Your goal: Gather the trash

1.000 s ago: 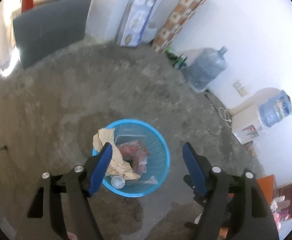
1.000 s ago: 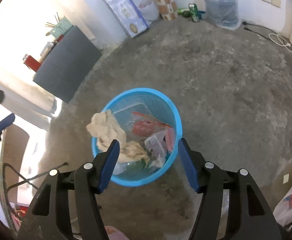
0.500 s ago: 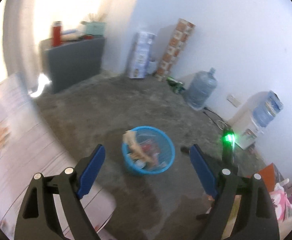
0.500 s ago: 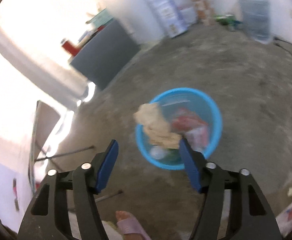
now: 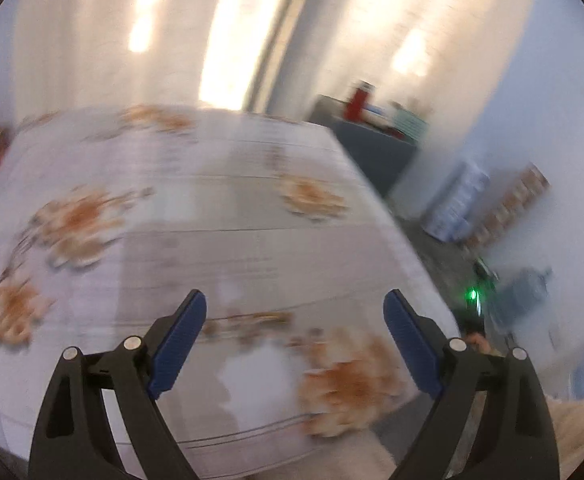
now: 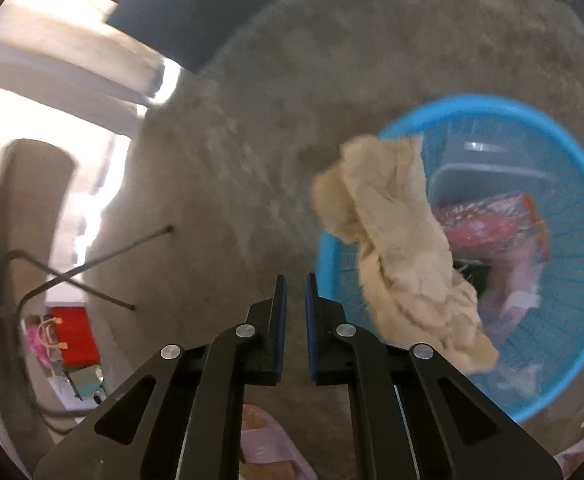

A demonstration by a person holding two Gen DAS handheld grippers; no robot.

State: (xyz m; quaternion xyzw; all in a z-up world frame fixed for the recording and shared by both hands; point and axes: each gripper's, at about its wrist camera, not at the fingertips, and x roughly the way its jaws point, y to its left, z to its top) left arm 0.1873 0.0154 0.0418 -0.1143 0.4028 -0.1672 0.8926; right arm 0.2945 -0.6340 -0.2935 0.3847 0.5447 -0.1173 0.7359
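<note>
A blue mesh basket (image 6: pixel 472 102) stands on the concrete floor at the right of the right wrist view. It holds a red wrapper (image 6: pixel 488 224) and clear plastic, and a crumpled beige cloth (image 6: pixel 396 240) hangs over its near rim. My right gripper (image 6: pixel 296 278) hovers just left of the basket. Its jaws are closing to a narrow slit with nothing between them. My left gripper (image 5: pixel 294 296) is over a table with a floral cloth (image 5: pixel 191 208). Its jaws are opening wide and nothing is between them. No trash shows on the blurred tabletop.
A dark cabinet (image 5: pixel 372 152) with a red flask stands against the far wall, with boxes (image 5: pixel 456 204) beside it. Folding table legs (image 6: pixel 91 268) cross the floor at left. A person's foot in a slipper (image 6: pixel 267 444) is below my right gripper.
My left gripper swung away from the basket to above the floral table and opened wider. My right gripper moved left and down beside the basket, and its jaws closed almost together.
</note>
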